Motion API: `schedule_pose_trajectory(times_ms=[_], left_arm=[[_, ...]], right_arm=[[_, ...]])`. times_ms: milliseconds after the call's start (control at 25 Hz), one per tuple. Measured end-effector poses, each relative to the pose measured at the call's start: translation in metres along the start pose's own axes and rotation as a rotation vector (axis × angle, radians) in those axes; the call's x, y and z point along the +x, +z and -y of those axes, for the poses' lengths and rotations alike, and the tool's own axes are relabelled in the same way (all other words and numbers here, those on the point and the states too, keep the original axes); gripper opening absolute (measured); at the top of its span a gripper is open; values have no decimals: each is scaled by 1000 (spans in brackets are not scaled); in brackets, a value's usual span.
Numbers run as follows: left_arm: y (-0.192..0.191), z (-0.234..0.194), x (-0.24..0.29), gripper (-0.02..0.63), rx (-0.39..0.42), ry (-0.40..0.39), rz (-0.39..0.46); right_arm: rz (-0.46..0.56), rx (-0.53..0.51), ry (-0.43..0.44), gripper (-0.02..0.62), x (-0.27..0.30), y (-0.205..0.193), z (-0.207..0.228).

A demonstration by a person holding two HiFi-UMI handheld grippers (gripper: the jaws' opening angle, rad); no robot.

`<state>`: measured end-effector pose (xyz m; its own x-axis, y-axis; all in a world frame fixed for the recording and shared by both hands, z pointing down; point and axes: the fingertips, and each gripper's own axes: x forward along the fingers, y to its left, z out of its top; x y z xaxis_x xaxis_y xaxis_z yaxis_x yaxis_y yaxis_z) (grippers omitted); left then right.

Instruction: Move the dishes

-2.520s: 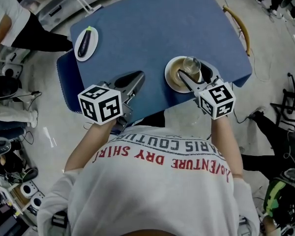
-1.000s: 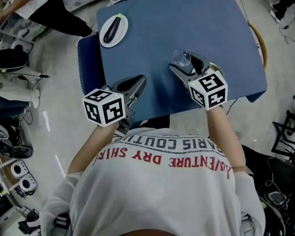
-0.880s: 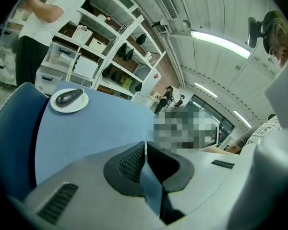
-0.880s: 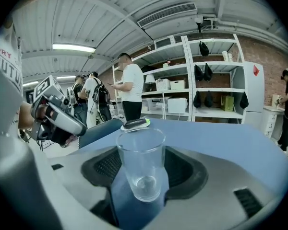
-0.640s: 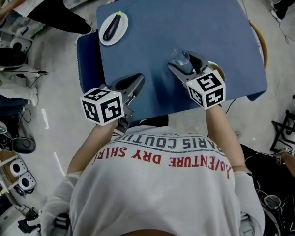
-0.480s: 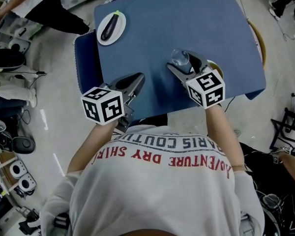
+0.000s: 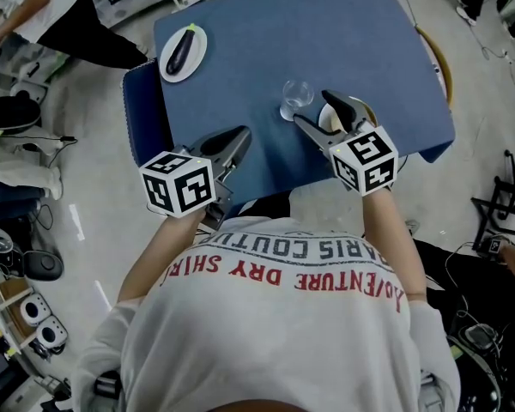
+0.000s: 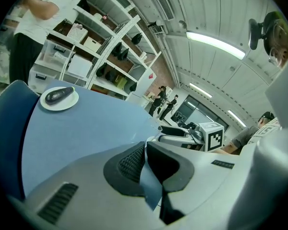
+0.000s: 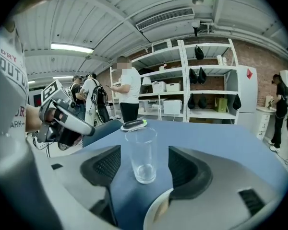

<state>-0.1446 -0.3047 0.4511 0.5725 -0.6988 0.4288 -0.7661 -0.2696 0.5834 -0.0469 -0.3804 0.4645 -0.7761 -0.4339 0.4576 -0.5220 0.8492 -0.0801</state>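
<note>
A clear empty glass point(image 7: 294, 99) stands upright on the blue table point(image 7: 326, 24). My right gripper point(image 7: 312, 108) is open, with a jaw on each side of the glass and a gap to both. The right gripper view shows the glass point(image 9: 142, 155) just ahead of the pads, free of them. A white plate point(image 7: 330, 118) lies under that gripper, and its rim point(image 9: 153, 213) shows low in the right gripper view. My left gripper point(image 7: 229, 142) hovers at the table's near edge, shut and holding nothing point(image 8: 145, 150). A second white plate with an eggplant point(image 7: 182, 52) sits at the far left corner.
A blue chair point(image 7: 141, 110) stands against the table's left side. A wooden chair back point(image 7: 436, 54) curves along the right edge. A person in a white shirt point(image 7: 34, 7) stands beyond the far left corner. Shelving point(image 9: 201, 95) and other people point(image 9: 129, 92) are behind the table.
The right gripper carried the glass off the plate to the left, then opened. The glass now stands on the table. The left gripper has stayed shut in place.
</note>
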Motion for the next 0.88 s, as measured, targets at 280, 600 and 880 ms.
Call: schedule_pose_trajectory(times_ms=[280, 600, 880], left_arm=[[-8, 22, 10, 37, 27, -37, -30], [-16, 43, 19, 37, 52, -74, -73], [-20, 41, 26, 37, 51, -74, -99]], right_arm=[[-25, 8, -55, 298, -46, -28, 12], [-133, -84, -120, 297, -71, -69, 26], [-248, -252, -131, 261, -61, -96, 26]])
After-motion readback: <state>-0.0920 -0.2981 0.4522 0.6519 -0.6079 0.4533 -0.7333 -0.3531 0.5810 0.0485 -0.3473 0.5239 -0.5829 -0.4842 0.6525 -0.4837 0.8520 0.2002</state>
